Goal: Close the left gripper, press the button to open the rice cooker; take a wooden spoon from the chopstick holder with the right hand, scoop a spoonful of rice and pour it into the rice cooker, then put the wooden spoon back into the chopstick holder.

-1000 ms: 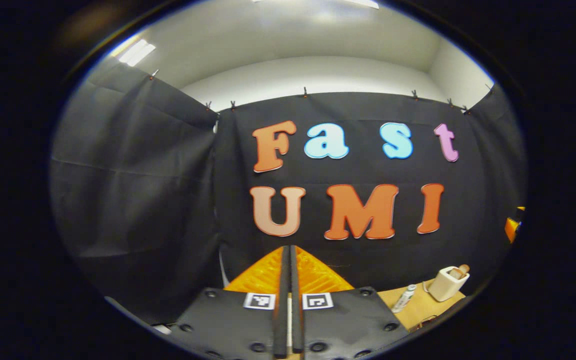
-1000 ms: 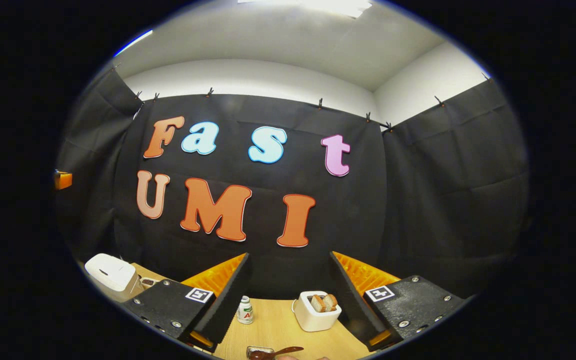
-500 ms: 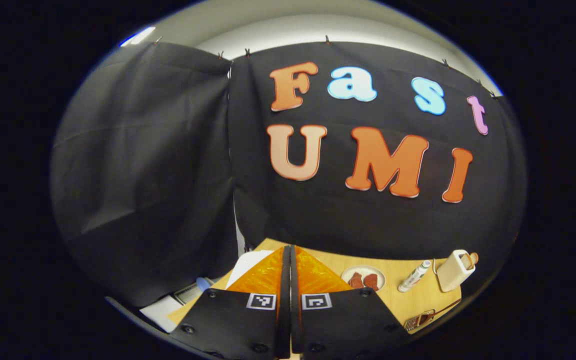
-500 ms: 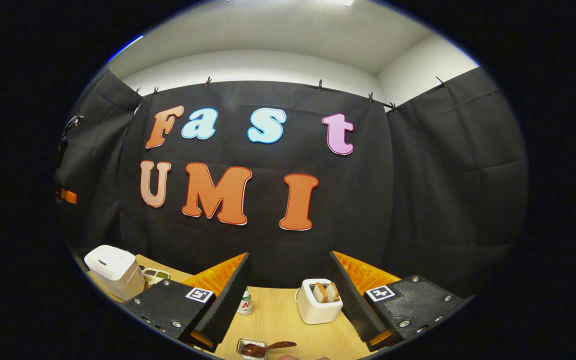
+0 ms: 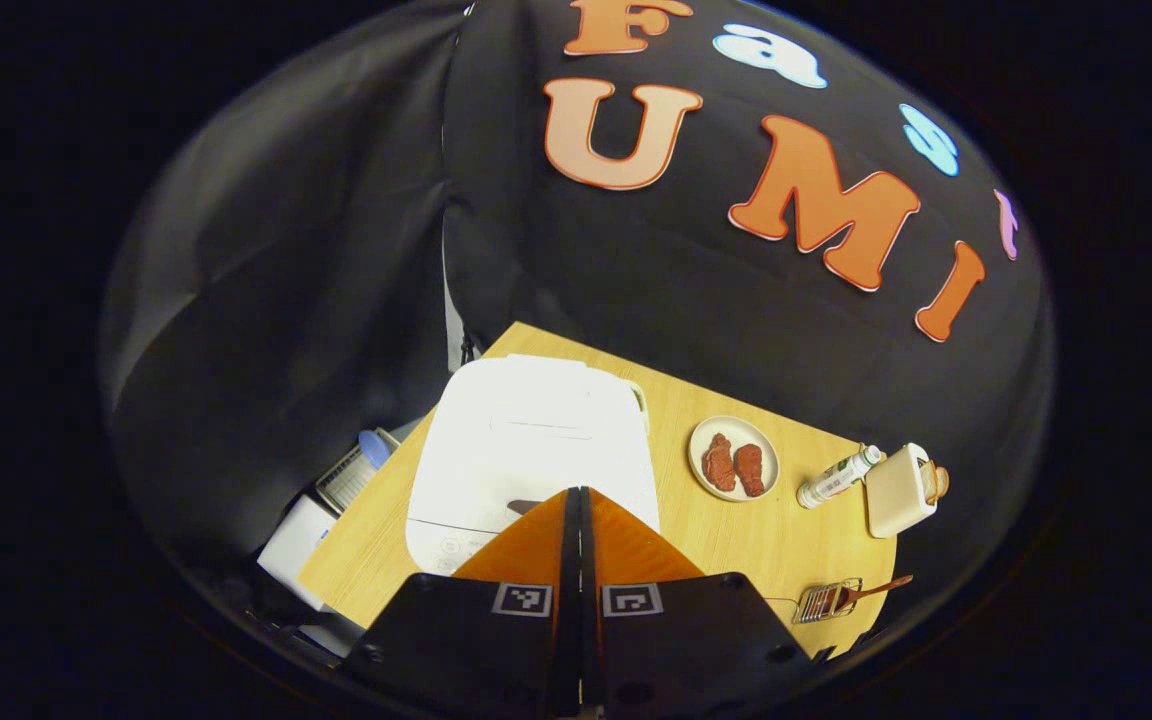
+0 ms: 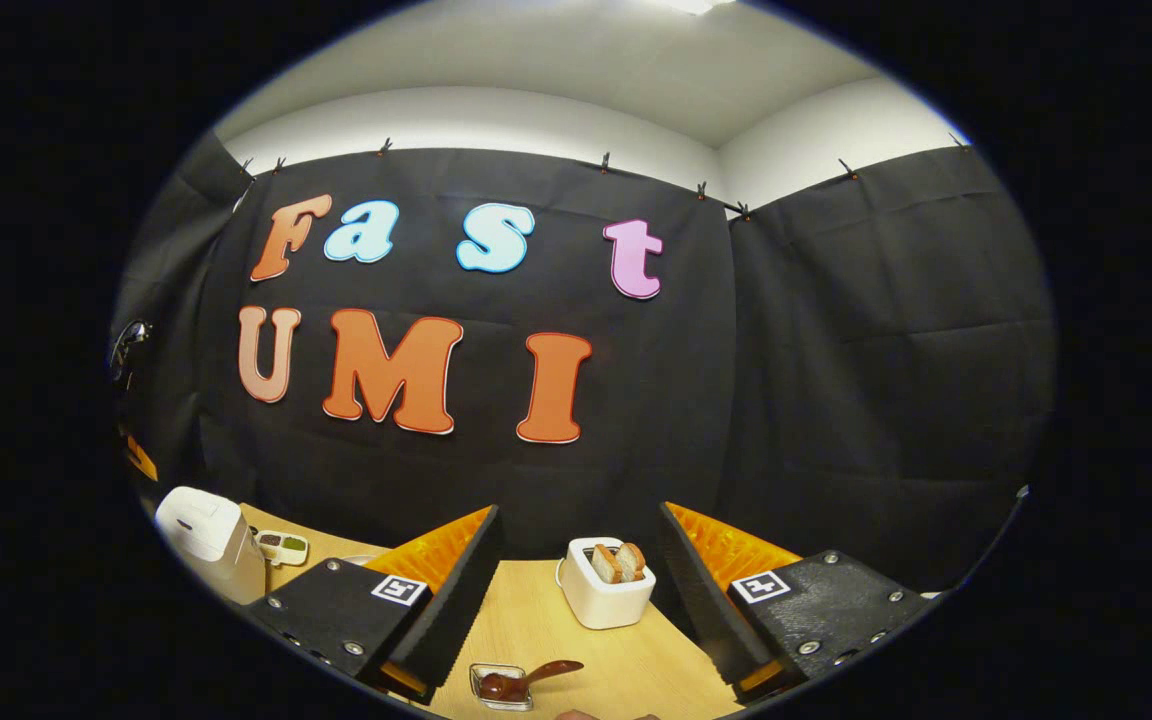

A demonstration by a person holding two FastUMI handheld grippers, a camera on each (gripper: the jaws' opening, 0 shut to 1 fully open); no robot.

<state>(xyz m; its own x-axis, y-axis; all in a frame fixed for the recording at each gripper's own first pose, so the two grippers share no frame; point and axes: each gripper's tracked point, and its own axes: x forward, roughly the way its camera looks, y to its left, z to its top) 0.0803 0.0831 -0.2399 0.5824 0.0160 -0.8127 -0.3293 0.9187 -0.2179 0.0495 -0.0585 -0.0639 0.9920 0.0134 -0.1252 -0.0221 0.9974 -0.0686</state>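
Observation:
The white rice cooker (image 5: 526, 440) stands with its lid down at the table's left end. My left gripper (image 5: 577, 493) is shut with nothing between its fingers, and its tips point down over the cooker's front edge, beside a small dark button (image 5: 524, 506). Whether they touch it cannot be told. A small wire holder (image 5: 820, 602) with a wooden spoon (image 5: 876, 588) lying in it sits near the front right. In the right gripper view the same holder (image 6: 499, 686) and wooden spoon (image 6: 548, 670) lie just below my right gripper (image 6: 578, 514), which is open and empty above the table. The rice cooker (image 6: 202, 532) is far to its left.
A plate (image 5: 766, 470) with two reddish pieces, a lying bottle (image 5: 836, 477) and a white toaster (image 5: 898, 490) with bread stand along the wooden table (image 5: 736, 540). The toaster (image 6: 608, 590) is straight ahead between my right fingers. A small sauce dish (image 6: 281, 545) sits by the cooker. Boxes (image 5: 294, 545) lie off the left edge.
My left gripper has tipped steeply downward and moved over the rice cooker, which now lies under its shut tips. The right gripper has barely shifted and stays open.

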